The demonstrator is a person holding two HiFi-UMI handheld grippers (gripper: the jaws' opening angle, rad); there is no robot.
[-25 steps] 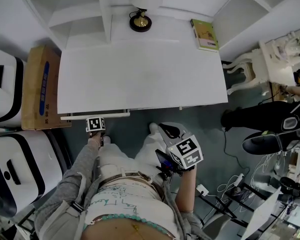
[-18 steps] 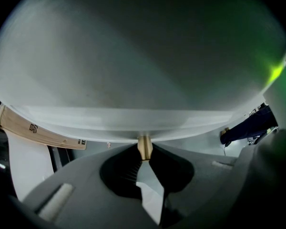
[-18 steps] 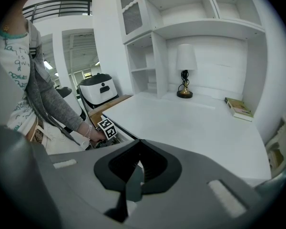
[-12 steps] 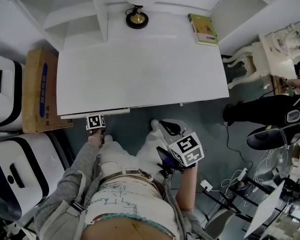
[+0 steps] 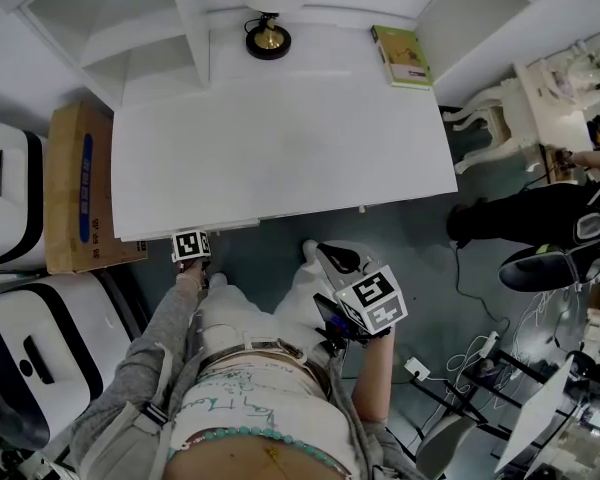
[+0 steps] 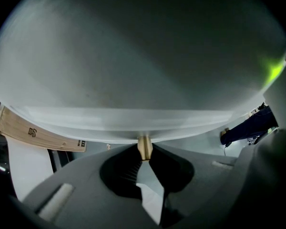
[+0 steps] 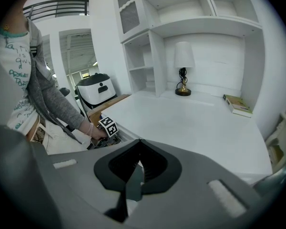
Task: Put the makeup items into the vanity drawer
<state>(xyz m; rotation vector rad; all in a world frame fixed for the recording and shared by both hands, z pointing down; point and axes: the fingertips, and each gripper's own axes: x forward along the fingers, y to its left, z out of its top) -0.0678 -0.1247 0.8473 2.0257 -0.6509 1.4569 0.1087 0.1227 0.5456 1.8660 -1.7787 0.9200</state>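
The white vanity (image 5: 280,138) fills the middle of the head view. Its drawer front (image 5: 220,228) shows as a narrow strip along the left of the front edge. My left gripper (image 5: 192,236) is at that strip. In the left gripper view the left gripper (image 6: 144,150) is shut on the drawer's small brass knob (image 6: 144,146). In the right gripper view the drawer (image 7: 101,141) stands a little open, with dark items inside that are too small to make out. My right gripper (image 5: 354,288) hangs by my waist, clear of the vanity; the right gripper (image 7: 139,142) is shut on nothing.
A black-and-brass lamp (image 5: 268,40) and a green book (image 5: 401,56) stand at the back of the vanity top. A cardboard box (image 5: 75,188) and white appliances (image 5: 10,183) are to the left. A white chair (image 5: 485,128), another person (image 5: 540,223) and floor cables (image 5: 470,358) are to the right.
The head view has shifted slightly. The drawer strip shows a bit narrower than a second ago. Both grippers keep their places.
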